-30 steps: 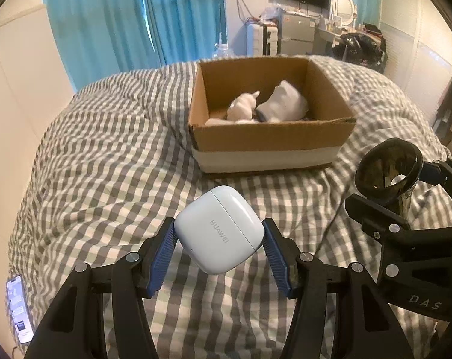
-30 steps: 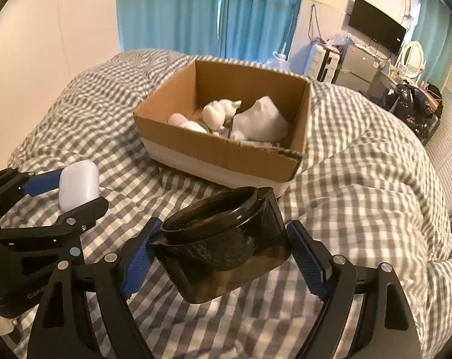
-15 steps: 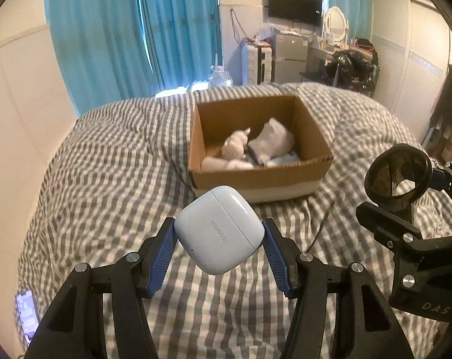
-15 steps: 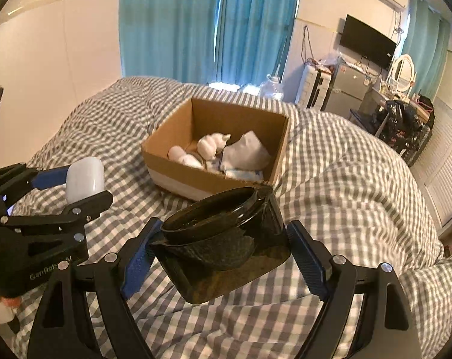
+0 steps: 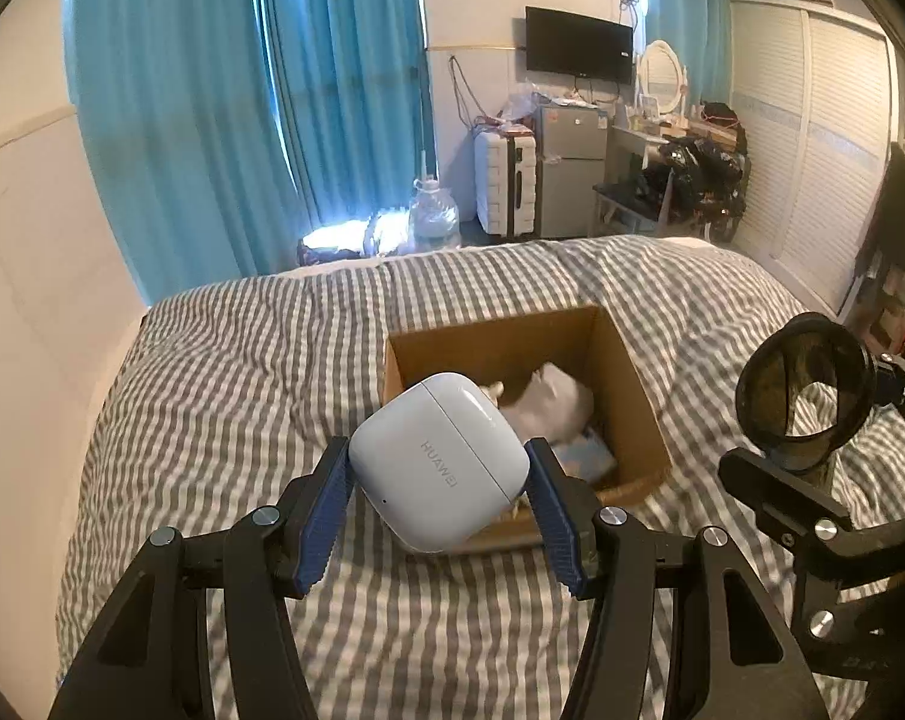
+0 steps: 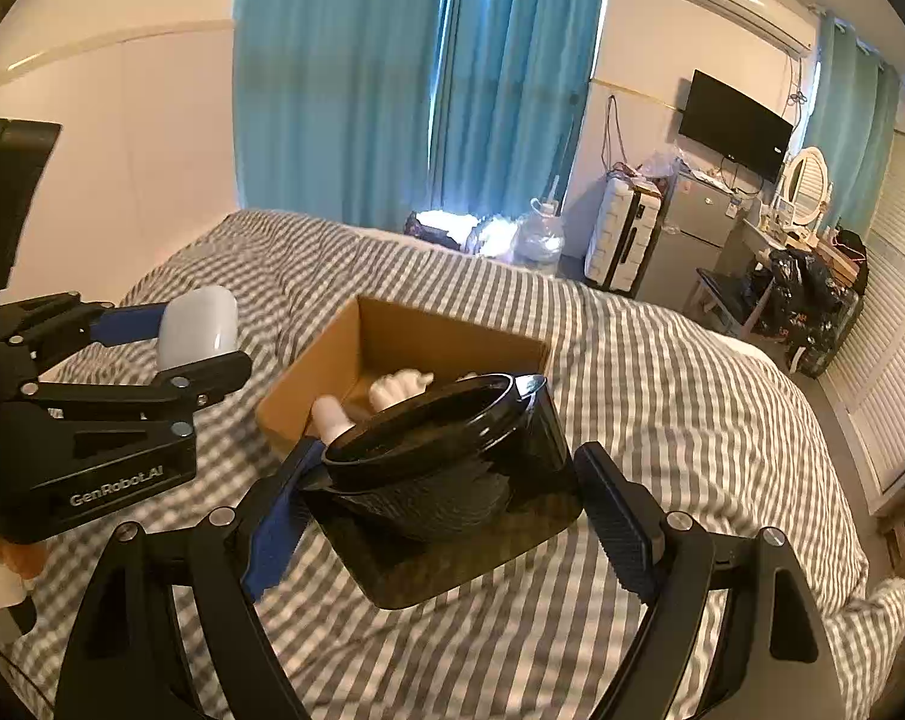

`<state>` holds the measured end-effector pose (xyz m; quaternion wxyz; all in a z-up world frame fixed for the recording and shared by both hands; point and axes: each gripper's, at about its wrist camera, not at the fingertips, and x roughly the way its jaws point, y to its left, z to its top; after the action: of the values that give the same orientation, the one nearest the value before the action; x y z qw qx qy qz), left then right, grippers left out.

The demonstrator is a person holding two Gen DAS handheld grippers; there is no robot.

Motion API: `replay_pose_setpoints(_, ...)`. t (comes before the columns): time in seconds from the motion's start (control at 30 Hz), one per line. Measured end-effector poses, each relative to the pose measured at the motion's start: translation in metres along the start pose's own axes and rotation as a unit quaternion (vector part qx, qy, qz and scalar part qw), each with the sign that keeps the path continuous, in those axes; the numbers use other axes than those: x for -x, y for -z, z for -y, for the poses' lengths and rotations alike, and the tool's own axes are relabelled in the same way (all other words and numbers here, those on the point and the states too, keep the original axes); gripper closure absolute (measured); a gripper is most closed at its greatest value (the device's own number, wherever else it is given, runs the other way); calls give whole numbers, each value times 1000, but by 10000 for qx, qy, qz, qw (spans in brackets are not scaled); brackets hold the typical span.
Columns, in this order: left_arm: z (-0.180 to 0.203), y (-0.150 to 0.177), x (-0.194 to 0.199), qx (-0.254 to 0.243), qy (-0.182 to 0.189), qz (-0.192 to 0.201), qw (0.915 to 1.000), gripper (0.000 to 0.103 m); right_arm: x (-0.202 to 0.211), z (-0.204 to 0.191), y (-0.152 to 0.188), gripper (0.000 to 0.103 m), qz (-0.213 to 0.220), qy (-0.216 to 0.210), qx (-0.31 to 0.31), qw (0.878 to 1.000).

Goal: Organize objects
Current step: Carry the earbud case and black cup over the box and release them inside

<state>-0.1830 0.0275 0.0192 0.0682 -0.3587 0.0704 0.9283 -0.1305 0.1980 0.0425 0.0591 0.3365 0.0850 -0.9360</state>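
Note:
My left gripper (image 5: pixel 437 489) is shut on a white earbuds case (image 5: pixel 437 459), held high above the bed in front of the open cardboard box (image 5: pixel 632 396). It also shows in the right wrist view (image 6: pixel 197 327). My right gripper (image 6: pixel 446 510) is shut on a black glossy cup with a square base (image 6: pixel 446 468), held above the bed near the box (image 6: pixel 308 384). The cup also shows at the right of the left wrist view (image 5: pixel 803 384). White soft items (image 5: pixel 551 399) lie in the box.
The box sits on a bed with a grey checked cover (image 5: pixel 224 396). Blue curtains (image 5: pixel 242 108), a water jug (image 5: pixel 431 219), a suitcase (image 5: pixel 506 180) and a small fridge (image 5: pixel 572 168) stand beyond the bed's far end.
Both grippers have risen and pulled back with their objects. The box looks smaller and lower, and more of the room shows.

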Motion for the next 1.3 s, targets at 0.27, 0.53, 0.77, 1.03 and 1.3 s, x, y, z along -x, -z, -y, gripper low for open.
replay_pose_setpoints(0.27,-3,-30,-54,-55,147,-119,9998,44,-36,15,-39,19,46,8,-22,10000)
replay_pose_setpoints(0.53,-1,-35,-110,-195,201,-311,9991,44,-101,26,-62,19,-178,10,-80,9998)
replay_pose_setpoints(0.77,2,-30,-152,-263,220,-528,9980,44,-153,30,-60,19,-439,-82,-203,9988)
replay_pose_setpoints(1.03,6,-25,-186,-280,251,-711,9968,44,-195,35,-57,19,-644,-105,-159,9977)
replay_pose_setpoints(1.3,8,-15,-200,-260,404,-785,9958,37,-210,35,-49,19,-740,-225,-183,9968)
